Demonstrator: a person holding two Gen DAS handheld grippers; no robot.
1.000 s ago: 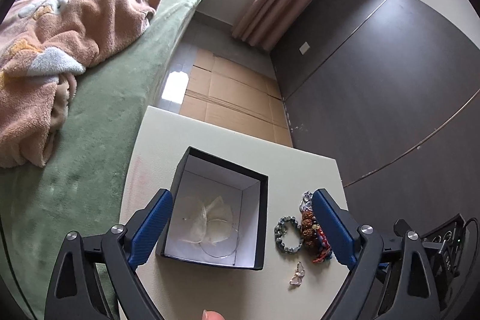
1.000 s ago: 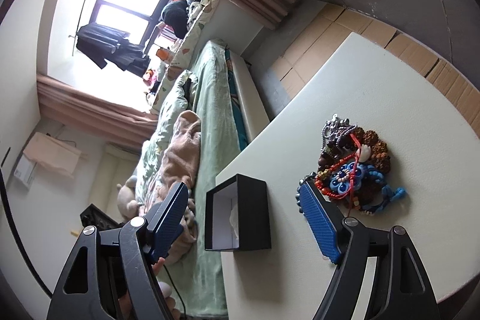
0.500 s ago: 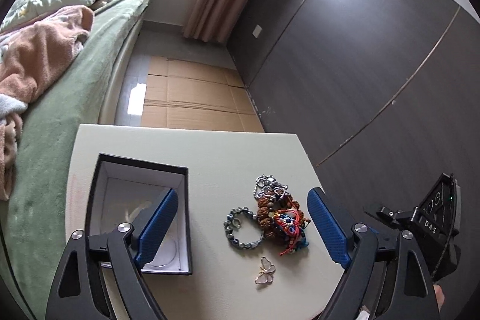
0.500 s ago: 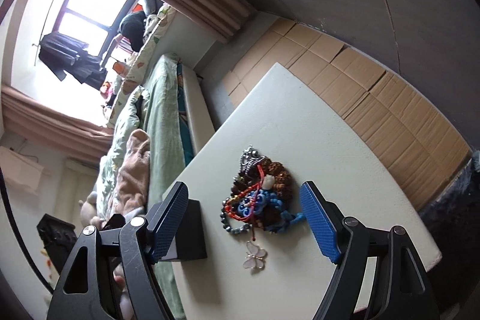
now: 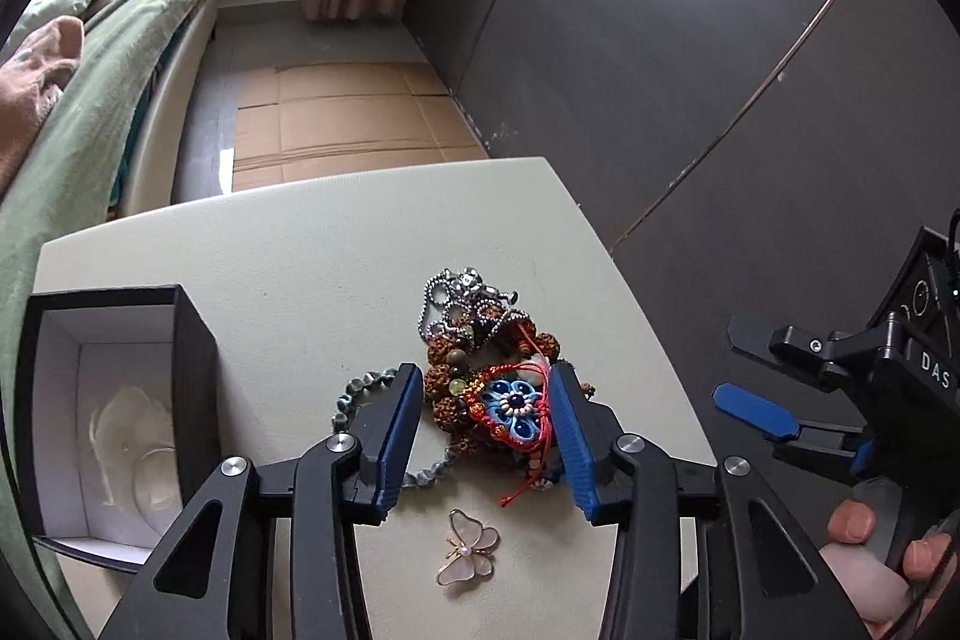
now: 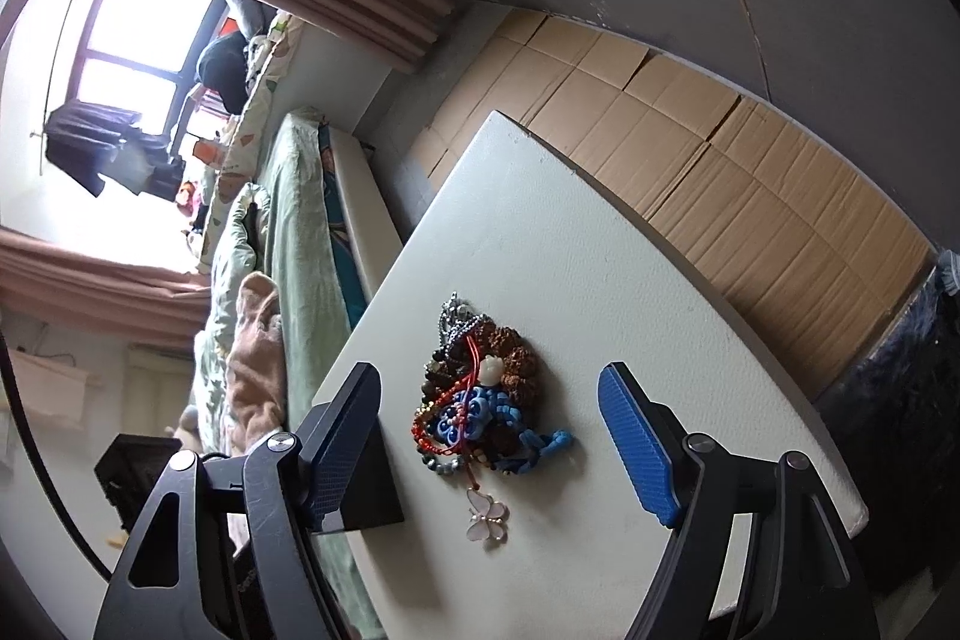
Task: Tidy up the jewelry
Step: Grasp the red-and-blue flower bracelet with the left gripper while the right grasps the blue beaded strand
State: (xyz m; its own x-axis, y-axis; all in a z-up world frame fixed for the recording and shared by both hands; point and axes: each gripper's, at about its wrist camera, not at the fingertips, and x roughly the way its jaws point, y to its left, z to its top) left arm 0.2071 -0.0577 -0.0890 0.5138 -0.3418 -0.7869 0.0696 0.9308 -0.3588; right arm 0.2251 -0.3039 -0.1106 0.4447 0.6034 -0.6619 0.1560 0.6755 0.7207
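Note:
A tangled jewelry pile (image 5: 480,340) lies on the white table (image 5: 300,250): a silver chain (image 5: 456,292), brown beads, and a blue flower bracelet with red cord (image 5: 510,409). My left gripper (image 5: 483,436) straddles the flower bracelet with its jaws closing; the pads stand at its sides and do not visibly press it. A grey-green bead bracelet (image 5: 354,400) runs under the left finger. A butterfly brooch (image 5: 468,547) lies nearer. My right gripper (image 6: 492,442) hangs open over the same pile (image 6: 474,400) and brooch (image 6: 487,517). The black box (image 5: 195,388) stands open at left.
The table's right edge (image 5: 648,340) drops to a dark floor beside a dark panelled wall (image 5: 660,40). Flattened cardboard (image 6: 720,172) covers the floor beyond the table. A bed with a green cover (image 5: 90,70) runs along the left. A person's fingers (image 5: 852,526) hold the right gripper.
The left gripper swung from over the box to over the jewelry pile and its jaws narrowed around the flower bracelet. The right gripper moved in until the pile lies between its fingers.

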